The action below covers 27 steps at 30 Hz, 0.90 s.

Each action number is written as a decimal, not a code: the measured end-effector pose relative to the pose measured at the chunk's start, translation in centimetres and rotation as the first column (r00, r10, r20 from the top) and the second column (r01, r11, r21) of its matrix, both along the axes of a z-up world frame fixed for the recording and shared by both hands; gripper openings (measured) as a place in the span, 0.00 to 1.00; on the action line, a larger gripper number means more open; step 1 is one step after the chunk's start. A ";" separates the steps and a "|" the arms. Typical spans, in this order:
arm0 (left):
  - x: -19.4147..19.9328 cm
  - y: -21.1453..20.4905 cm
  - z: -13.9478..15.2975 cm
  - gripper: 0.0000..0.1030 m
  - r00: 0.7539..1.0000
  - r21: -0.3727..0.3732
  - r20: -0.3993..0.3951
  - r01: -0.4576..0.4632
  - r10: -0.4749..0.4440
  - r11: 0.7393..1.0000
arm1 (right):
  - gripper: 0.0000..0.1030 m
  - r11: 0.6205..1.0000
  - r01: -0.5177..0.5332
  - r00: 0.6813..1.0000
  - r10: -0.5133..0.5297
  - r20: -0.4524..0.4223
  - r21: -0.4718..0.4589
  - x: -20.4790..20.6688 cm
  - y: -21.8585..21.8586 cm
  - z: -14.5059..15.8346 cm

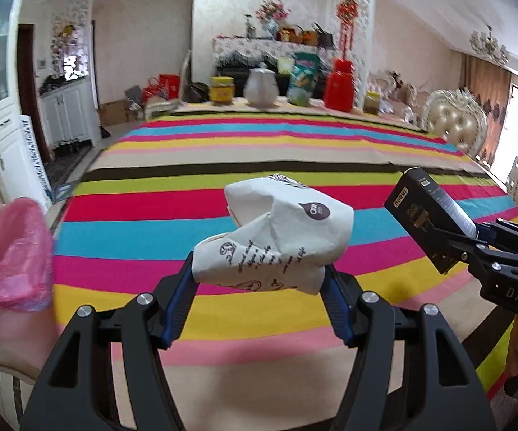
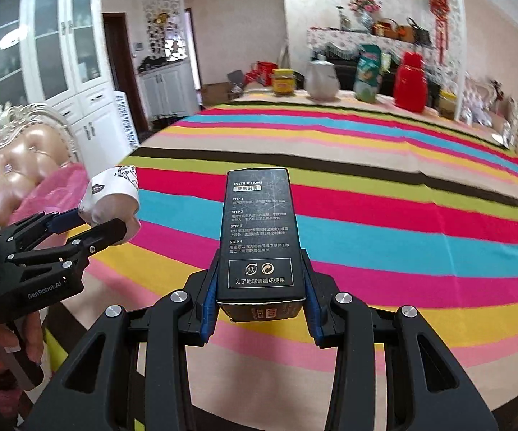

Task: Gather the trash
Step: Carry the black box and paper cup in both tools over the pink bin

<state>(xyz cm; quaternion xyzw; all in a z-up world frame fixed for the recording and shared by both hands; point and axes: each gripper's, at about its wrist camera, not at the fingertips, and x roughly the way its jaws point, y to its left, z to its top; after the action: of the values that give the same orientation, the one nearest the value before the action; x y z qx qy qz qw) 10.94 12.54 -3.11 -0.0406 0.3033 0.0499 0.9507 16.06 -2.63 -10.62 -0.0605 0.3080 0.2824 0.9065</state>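
My left gripper is shut on a crushed white paper cup with dark print and holds it above the striped tablecloth. The cup also shows in the right wrist view. My right gripper is shut on a black carton box with white instruction text, held up over the table. The box also shows at the right of the left wrist view. A pink trash bag sits at the table's left edge, left of the cup, and shows in the right wrist view behind the left gripper.
At the table's far end stand a yellow jar, a white jug, a green packet and a red thermos. Padded chairs stand on the right and on the left. White cabinets line the left wall.
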 end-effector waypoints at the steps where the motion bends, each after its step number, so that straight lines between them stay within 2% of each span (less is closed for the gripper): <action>1: -0.6 0.5 0.2 0.60 1.000 0.002 0.008 -0.011 0.011 1.000 | 0.37 1.000 -0.013 1.000 0.013 0.004 0.005 -0.3 0.5 0.2; 7: -4.3 4.0 1.3 0.60 0.995 0.008 0.057 -0.078 0.077 0.997 | 0.37 0.993 -0.116 0.993 0.116 0.038 0.018 -2.3 5.2 1.4; 14: -8.8 9.4 3.2 0.60 0.976 0.009 0.123 -0.183 0.181 0.983 | 0.37 0.970 -0.241 0.968 0.239 0.074 0.024 -3.0 11.6 2.9; 22: -12.1 18.4 5.6 0.60 0.927 -0.003 0.165 -0.342 0.338 0.940 | 0.37 0.924 -0.381 0.922 0.376 0.095 0.036 -2.7 20.6 4.6; 27: -13.1 23.8 5.9 0.61 0.890 0.010 0.165 -0.433 0.426 0.901 | 0.38 0.890 -0.454 0.888 0.448 0.102 0.042 -2.7 25.9 5.2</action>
<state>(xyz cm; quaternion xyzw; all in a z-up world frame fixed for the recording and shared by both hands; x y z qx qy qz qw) -2.20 36.31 2.83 -0.0885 0.2090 0.2625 0.9379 13.35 23.28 -5.46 -0.1136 0.2353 0.4919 0.8305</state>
